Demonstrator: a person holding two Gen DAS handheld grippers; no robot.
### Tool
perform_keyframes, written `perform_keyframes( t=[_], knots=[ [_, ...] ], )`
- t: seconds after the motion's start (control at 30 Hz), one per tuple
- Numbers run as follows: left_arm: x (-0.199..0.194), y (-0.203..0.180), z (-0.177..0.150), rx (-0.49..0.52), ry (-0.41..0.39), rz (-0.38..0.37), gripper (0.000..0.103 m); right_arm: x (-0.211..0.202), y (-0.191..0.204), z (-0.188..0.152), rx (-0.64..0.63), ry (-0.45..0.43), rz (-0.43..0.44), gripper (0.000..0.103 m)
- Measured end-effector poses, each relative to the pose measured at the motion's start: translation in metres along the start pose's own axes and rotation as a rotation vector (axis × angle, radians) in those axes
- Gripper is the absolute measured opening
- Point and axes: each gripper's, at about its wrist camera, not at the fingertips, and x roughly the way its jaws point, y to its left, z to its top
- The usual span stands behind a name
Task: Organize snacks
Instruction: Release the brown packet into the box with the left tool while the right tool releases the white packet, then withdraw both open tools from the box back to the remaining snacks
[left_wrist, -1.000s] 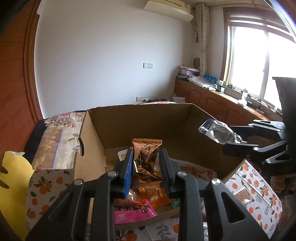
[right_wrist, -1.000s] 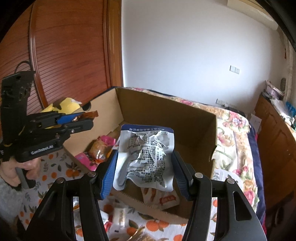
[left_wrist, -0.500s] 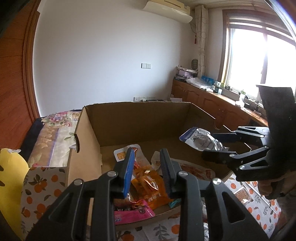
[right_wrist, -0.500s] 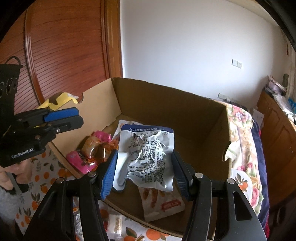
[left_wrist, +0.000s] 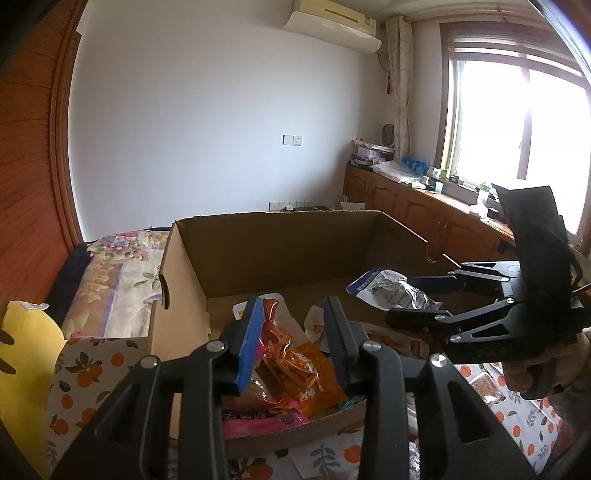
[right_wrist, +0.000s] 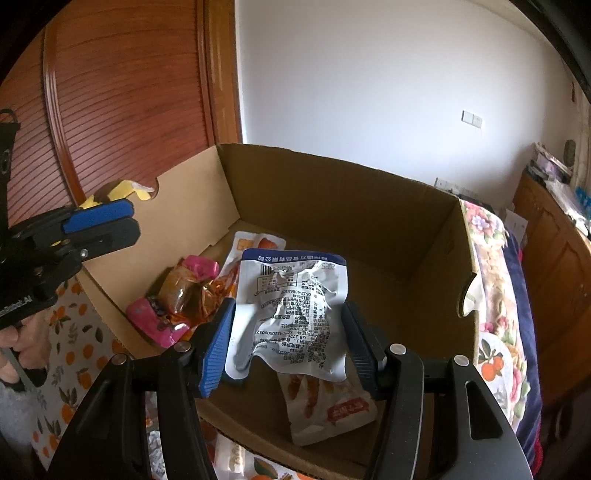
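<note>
two grippers hang over the open cardboard box (right_wrist: 332, 192), each held in a person's hand. the right gripper (right_wrist: 288, 332) has its jaws clamped on the sides of a crinkled silver-white snack pouch (right_wrist: 291, 306) with a blue top band and small black print, pinched upright in the air above the box floor. the left gripper (left_wrist: 293, 325) has nothing between its blue pad and its black one; its jaws are opening, a narrow gap between them, poised over the near corner of the box. straight beneath that gap lies an orange snack packet (left_wrist: 303, 365), resting on a pink packet (left_wrist: 258, 413) against the near wall. deeper in the box there is a white packet with orange print (right_wrist: 258, 242), flat on the floor, and another white packet with a red label (right_wrist: 328, 406) lying below the held pouch. the box has a hand-hole cut in each end wall and stands on a cloth printed with oranges (left_wrist: 85, 373), where a few more small packets lie outside the near wall, too cut off to name. a yellow bag (left_wrist: 22, 354) stands at the box's left end. beyond is a flowered bedspread (right_wrist: 495, 280), a white wall, a reddish wooden door, and low wooden cabinets (left_wrist: 417, 206) under a bright window.
</note>
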Motion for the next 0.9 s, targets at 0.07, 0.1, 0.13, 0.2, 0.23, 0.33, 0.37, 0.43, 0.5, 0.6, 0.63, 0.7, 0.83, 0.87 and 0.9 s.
perform_keyframes(
  t=[0.07, 0.1, 0.13, 0.2, 0.23, 0.33, 0.37, 0.43, 0.5, 0.6, 0.63, 0.7, 0.83, 0.87, 0.9],
  knots=[
    [-0.001, 0.0, 0.0, -0.001, -0.002, 0.002, 0.036, 0.001, -0.001, -0.001, 0.005, 0.0, -0.004, 0.06],
    [-0.001, -0.001, 0.0, 0.003, -0.003, 0.006, 0.037, 0.001, -0.002, -0.002, 0.009, 0.0, -0.006, 0.06],
    [-0.001, -0.001, 0.0, 0.006, -0.003, 0.011, 0.037, 0.0, -0.002, -0.002, 0.01, -0.005, -0.009, 0.062],
    [-0.001, -0.001, 0.0, 0.007, -0.004, 0.019, 0.039, -0.005, -0.003, -0.003, 0.015, -0.019, -0.02, 0.067],
    [-0.001, -0.001, -0.001, 0.006, -0.004, 0.02, 0.04, -0.008, -0.003, -0.004, 0.019, -0.026, -0.017, 0.067],
    [-0.007, -0.004, -0.004, 0.01, -0.011, 0.017, 0.04, -0.023, -0.002, -0.009, 0.023, -0.048, -0.017, 0.067],
    [-0.01, -0.006, -0.006, 0.017, -0.015, 0.02, 0.04, -0.029, -0.001, -0.011, 0.024, -0.058, -0.015, 0.067],
    [-0.015, -0.009, -0.009, 0.026, -0.017, 0.029, 0.04, -0.045, 0.001, -0.019, 0.035, -0.075, -0.01, 0.067],
    [-0.021, -0.013, -0.014, 0.036, -0.014, 0.035, 0.04, -0.059, 0.003, -0.028, 0.046, -0.085, -0.008, 0.067],
    [-0.032, -0.019, -0.024, 0.047, -0.007, 0.041, 0.04, -0.074, 0.008, -0.043, 0.055, -0.089, -0.011, 0.067],
    [-0.034, -0.021, -0.027, 0.049, -0.005, 0.042, 0.04, -0.079, 0.01, -0.047, 0.055, -0.091, -0.014, 0.067],
    [-0.04, -0.024, -0.037, 0.056, 0.007, 0.043, 0.041, -0.087, 0.014, -0.057, 0.055, -0.09, -0.023, 0.067],
    [-0.051, -0.031, -0.048, 0.082, 0.019, 0.059, 0.044, -0.099, 0.019, -0.073, 0.054, -0.088, -0.039, 0.067],
    [-0.054, -0.032, -0.05, 0.079, 0.024, 0.054, 0.044, -0.101, 0.02, -0.076, 0.054, -0.088, -0.042, 0.067],
    [-0.058, -0.034, -0.053, 0.079, 0.029, 0.049, 0.044, -0.105, 0.02, -0.081, 0.057, -0.09, -0.045, 0.067]
  ],
)
